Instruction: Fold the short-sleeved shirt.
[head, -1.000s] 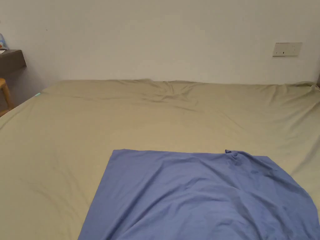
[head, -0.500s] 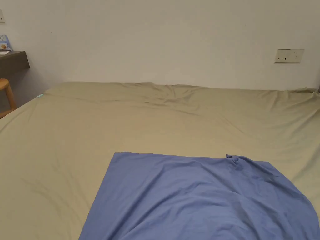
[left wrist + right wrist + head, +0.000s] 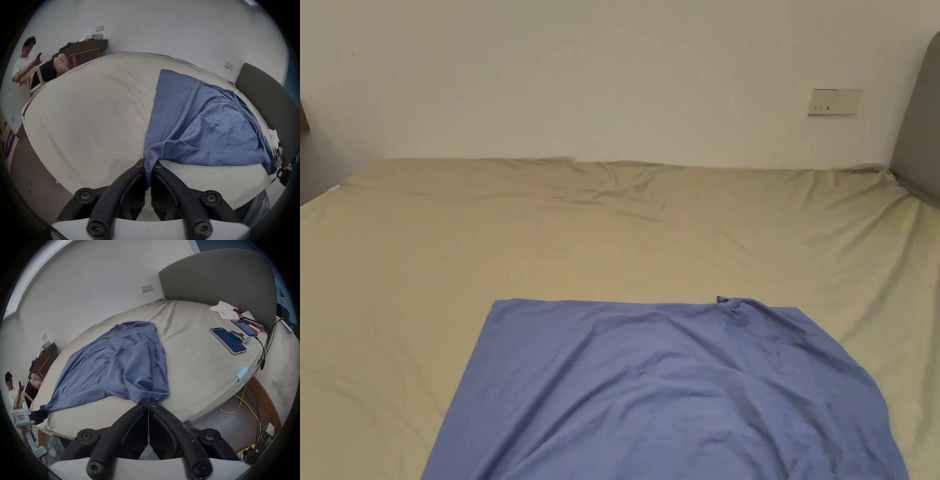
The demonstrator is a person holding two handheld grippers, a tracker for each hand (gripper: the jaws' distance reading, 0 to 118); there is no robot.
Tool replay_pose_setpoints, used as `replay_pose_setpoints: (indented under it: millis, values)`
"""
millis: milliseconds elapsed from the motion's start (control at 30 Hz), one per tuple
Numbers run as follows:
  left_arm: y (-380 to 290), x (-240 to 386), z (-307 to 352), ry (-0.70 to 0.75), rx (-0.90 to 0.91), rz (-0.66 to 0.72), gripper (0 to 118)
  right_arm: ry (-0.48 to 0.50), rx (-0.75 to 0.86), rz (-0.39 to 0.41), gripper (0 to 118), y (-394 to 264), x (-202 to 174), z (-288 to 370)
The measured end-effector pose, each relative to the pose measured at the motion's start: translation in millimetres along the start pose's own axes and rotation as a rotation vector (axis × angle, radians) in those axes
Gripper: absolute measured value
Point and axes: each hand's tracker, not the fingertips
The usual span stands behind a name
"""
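The shirt (image 3: 669,387) is soft, matt blue knit cloth (fine ribbing shows near the left gripper (image 3: 148,165)). The bed sheet (image 3: 550,237) is matt, creased beige fabric. Both grippers' jaws look like matt black plastic; the phone (image 3: 228,340) is glossy.

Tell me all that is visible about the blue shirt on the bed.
The blue shirt is soft, thin-looking knit cloth, plain, with many wrinkles. It lies spread on the beige bed sheet, its far edge straight with a small bunched fold near the right. Its near edge reaches the mattress side, where the left gripper and the right gripper each pinch a corner, jaws closed on the cloth.
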Motion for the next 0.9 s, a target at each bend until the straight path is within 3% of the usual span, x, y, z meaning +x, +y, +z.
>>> replay_pose_setpoints:
  millis: [33,67,133,300,433,567,600,633,667,900]
  values:
    - [0,0,1,0.000,0.001,-0.003,4,-0.027,0.004,0.006,30,2,1,-2]
    - [0,2,1,-0.001,0.001,-0.005,4,-0.067,0.014,0.035,64,4,1,-4]
    - [0,2,1,-0.002,0.000,-0.008,4,-0.092,0.026,0.086,92,6,-1,-10]
    - [1,1,0,0.002,-0.010,0.001,4,-0.027,0.021,0.135,92,14,-5,-13]
    - [2,2,-1,0.007,-0.016,0.012,4,0.040,-0.028,0.227,92,12,-14,-18]
    - [3,4,0,0.013,-0.020,0.010,4,-0.018,-0.066,0.280,80,8,-22,-34]
    - [3,4,-1,0.014,-0.020,0.011,4,-0.023,-0.085,0.262,70,10,-21,-37]
    - [3,4,-1,0.014,-0.019,0.013,4,-0.020,-0.098,0.238,44,10,-19,-40]
    - [4,3,1,0.013,-0.017,0.017,4,-0.032,-0.115,0.213,6,12,-18,-42]
    - [25,6,14,0.014,0.059,0.014,4,0.011,-0.048,0.194,6,38,-17,-26]
